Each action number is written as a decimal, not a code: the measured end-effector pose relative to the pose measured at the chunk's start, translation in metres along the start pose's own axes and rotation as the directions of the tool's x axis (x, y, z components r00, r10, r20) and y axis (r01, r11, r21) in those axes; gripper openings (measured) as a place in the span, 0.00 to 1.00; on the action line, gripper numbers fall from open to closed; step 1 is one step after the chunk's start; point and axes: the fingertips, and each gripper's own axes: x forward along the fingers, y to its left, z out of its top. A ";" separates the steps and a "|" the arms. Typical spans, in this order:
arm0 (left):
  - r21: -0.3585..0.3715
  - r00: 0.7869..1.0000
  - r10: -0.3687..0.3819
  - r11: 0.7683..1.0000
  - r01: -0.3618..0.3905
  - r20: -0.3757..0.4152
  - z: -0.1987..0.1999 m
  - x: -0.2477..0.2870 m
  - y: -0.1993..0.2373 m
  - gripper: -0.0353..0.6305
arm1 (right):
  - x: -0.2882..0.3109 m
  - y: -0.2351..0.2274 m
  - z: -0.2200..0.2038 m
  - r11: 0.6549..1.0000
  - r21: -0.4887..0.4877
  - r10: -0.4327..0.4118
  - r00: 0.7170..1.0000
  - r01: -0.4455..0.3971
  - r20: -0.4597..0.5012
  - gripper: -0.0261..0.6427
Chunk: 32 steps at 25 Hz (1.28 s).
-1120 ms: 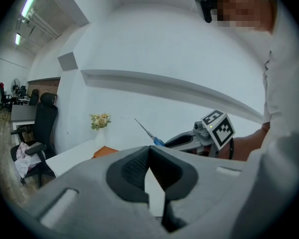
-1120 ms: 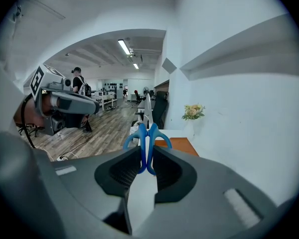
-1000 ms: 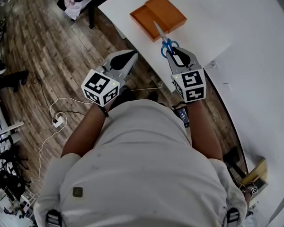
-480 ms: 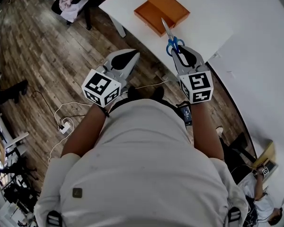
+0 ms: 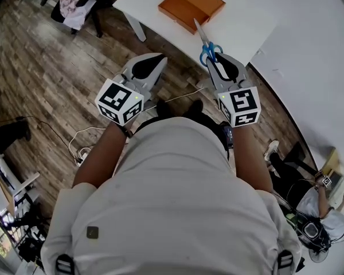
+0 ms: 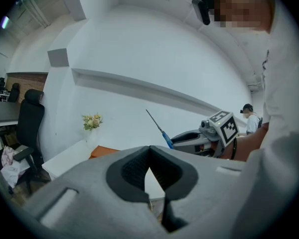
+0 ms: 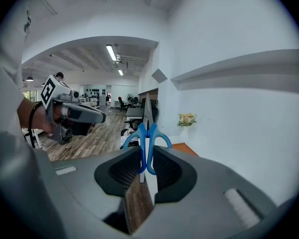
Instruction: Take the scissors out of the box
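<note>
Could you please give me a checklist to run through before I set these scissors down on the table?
1. Scissors held: ok; the right tongs are shut on the blue handles.
2. Scissors out of the box: ok; they are held in the air, outside it.
3. Blades together: ok.
4. Left tongs free: ok; shut, with nothing in them.
5. Landing spot on the table: ok; bare white surface shows beside the box.
6. Firmness of the grip: cannot tell.

A white table [image 5: 241,16] bears an orange box [image 5: 190,2] near its edge.
</note>
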 end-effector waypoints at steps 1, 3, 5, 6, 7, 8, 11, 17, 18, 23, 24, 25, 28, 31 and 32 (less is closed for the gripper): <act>0.001 1.000 -0.002 1.000 0.002 0.001 0.001 0.000 -0.001 0.06 | -0.003 0.001 0.001 1.000 0.001 -0.003 1.000 0.003 0.004 0.18; 0.004 1.000 -0.003 1.000 0.003 0.006 0.002 0.001 -0.006 0.06 | -0.010 0.000 0.000 1.000 0.002 -0.004 1.000 0.004 0.012 0.18; 0.009 1.000 -0.003 1.000 0.003 0.010 0.003 0.004 -0.013 0.06 | -0.019 -0.002 -0.003 1.000 0.003 0.000 1.000 0.000 0.018 0.18; 0.013 1.000 -0.002 1.000 0.002 0.011 0.004 0.005 -0.017 0.06 | -0.022 -0.004 -0.003 1.000 0.005 0.003 1.000 -0.003 0.022 0.18; 0.016 1.000 0.000 1.000 0.000 0.012 0.006 0.007 -0.020 0.06 | -0.025 -0.006 -0.003 1.000 0.008 0.006 1.000 -0.007 0.027 0.18; 0.018 1.000 0.003 1.000 -0.003 0.013 0.007 0.009 -0.024 0.06 | -0.028 -0.008 -0.004 1.000 0.011 0.010 0.999 -0.011 0.031 0.18; 0.016 1.000 0.014 1.000 -0.014 0.014 0.008 0.015 -0.038 0.06 | -0.040 -0.012 -0.007 1.000 0.011 0.027 0.999 -0.028 0.037 0.18; 0.023 0.998 0.046 0.999 -0.046 0.033 0.011 0.035 -0.079 0.06 | -0.075 -0.028 -0.024 0.997 0.007 0.071 0.997 -0.071 0.044 0.18; 0.022 0.998 0.049 0.998 -0.050 0.032 0.009 0.039 -0.088 0.06 | -0.082 -0.031 -0.030 0.997 0.008 0.077 0.996 -0.077 0.043 0.18; 0.019 0.997 0.074 0.997 -0.075 0.037 0.000 0.051 -0.133 0.06 | -0.121 -0.041 -0.051 0.994 0.004 0.105 0.993 -0.105 0.052 0.18; 0.018 0.996 0.080 0.997 -0.080 0.039 -0.002 0.053 -0.142 0.06 | -0.129 -0.043 -0.055 0.994 0.003 0.110 0.992 -0.111 0.054 0.18; 0.016 0.996 0.085 0.996 -0.086 0.040 -0.004 0.055 -0.151 0.06 | -0.137 -0.044 -0.059 0.993 0.001 0.116 0.992 -0.116 0.056 0.18; 0.014 0.994 0.098 0.995 -0.098 0.043 -0.009 0.059 -0.176 0.06 | -0.159 -0.047 -0.070 0.991 -0.003 0.132 0.989 -0.132 0.063 0.18; 0.010 0.993 0.110 0.994 -0.111 0.046 -0.016 0.058 -0.195 0.06 | -0.178 -0.044 -0.080 0.989 -0.005 0.145 0.987 -0.145 0.068 0.18; 0.008 0.992 0.116 0.993 -0.116 0.047 -0.018 0.057 -0.200 0.06 | -0.183 -0.042 -0.083 0.989 -0.008 0.150 0.986 -0.149 0.070 0.18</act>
